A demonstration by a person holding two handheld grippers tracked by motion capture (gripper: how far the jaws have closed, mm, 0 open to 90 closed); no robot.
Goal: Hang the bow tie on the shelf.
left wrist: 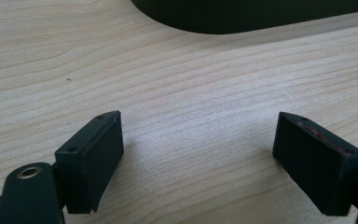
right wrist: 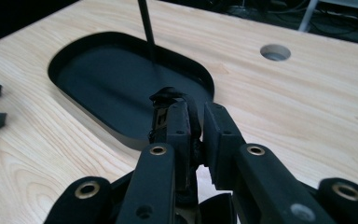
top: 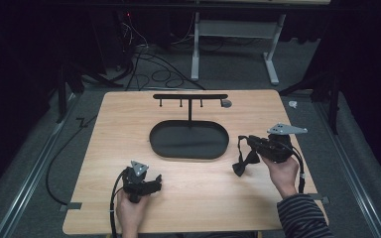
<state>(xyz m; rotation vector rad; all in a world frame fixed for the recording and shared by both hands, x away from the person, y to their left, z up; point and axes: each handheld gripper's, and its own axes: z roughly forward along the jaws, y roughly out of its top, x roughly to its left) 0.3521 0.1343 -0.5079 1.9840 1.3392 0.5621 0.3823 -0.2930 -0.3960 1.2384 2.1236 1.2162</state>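
Right gripper (top: 243, 148) pinches the strap of a black bow tie (top: 245, 162), which dangles limp just below its jaws beside the tray (top: 164, 148); judged light, soft, floppy, so the strap suits gripping.

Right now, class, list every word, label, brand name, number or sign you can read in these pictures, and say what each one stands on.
None: no readable text shows in these views.
The pale wooden table, the black oval tray, the black hook rack, the black bow tie and both black grippers, left and right, carry no lettering.
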